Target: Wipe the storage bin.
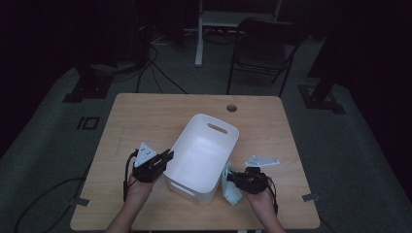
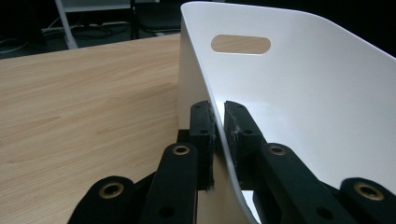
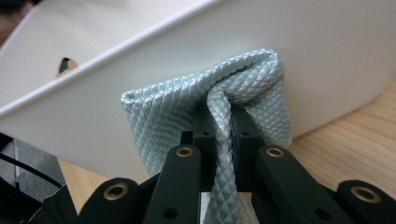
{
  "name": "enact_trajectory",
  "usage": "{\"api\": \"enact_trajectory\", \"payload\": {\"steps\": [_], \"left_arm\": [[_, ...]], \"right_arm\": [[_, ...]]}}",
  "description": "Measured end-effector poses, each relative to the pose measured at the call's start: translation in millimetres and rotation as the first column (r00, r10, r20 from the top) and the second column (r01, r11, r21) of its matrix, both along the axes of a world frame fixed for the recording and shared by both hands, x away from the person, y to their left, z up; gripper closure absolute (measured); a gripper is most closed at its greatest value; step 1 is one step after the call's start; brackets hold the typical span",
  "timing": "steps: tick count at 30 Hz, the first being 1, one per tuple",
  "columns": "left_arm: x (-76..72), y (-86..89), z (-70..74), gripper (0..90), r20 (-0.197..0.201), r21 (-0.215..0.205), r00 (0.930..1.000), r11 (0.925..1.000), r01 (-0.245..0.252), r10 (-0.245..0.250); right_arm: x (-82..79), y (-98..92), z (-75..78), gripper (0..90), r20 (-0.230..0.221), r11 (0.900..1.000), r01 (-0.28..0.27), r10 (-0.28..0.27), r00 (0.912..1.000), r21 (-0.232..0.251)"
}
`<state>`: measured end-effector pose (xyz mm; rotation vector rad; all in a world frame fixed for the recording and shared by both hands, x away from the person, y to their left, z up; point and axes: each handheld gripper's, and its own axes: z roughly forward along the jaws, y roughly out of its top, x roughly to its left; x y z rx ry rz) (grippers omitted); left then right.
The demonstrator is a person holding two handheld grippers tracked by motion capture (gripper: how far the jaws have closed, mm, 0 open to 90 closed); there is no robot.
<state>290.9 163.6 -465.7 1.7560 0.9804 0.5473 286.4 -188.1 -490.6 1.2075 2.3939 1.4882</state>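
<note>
Both tools [image 1: 167, 156] [image 1: 232, 175] clamped shut

Surface: a light wooden table [image 1: 145, 116] filled mid-frame, a round cable hole at its upper right | On it: a white bin [image 1: 204, 155] stood tilted at centre, handle slots cut in its ends | Beside it: a pale cloth [image 1: 231, 191] touched the tabletop, lower right.

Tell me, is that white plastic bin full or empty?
Empty: the high view shows the white plastic bin's bare floor, while the pale green quilted cloth hangs outside it.
</note>
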Motion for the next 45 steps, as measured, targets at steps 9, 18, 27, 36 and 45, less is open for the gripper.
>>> {"api": "enact_trajectory", "payload": {"steps": [9, 18, 27, 36, 45], "left_arm": [[0.3, -1.3, 0.0, 82.5, 0.002, 0.003, 0.9999, 0.9999, -0.014, 0.014], [0.9, -1.1, -0.1, 82.4, 0.001, 0.000, 0.9999, 0.9999, -0.014, 0.014], [0.9, -1.0, -0.3, 81.8, -0.001, -0.002, 0.9996, 0.9996, -0.028, 0.028], [-0.6, -2.1, 0.0, 82.0, 0.000, 0.003, 0.9990, 0.9990, -0.045, 0.045], [-1.7, -3.4, -0.1, 82.3, -0.001, 0.003, 0.9992, 0.9992, -0.040, 0.040]], "right_arm": [[11.1, -0.1, -18.8, 83.7, -0.060, 0.999, 0.017, -0.020, 0.9980, -0.048], [20.1, 0.2, -35.1, 83.7, -0.115, 0.997, 0.024, -0.032, 0.9928, -0.068], [23.8, 2.2, -40.9, 83.8, -0.140, 0.995, 0.029, -0.043, 0.9893, -0.097], [-7.5, 2.1, -3.8, 83.7, -0.037, 0.999, -0.038, 0.039, 0.9986, 0.003], [-31.4, 10.5, 17.7, 83.4, 0.055, 0.996, -0.075, 0.072, 0.9959, 0.054]]}}
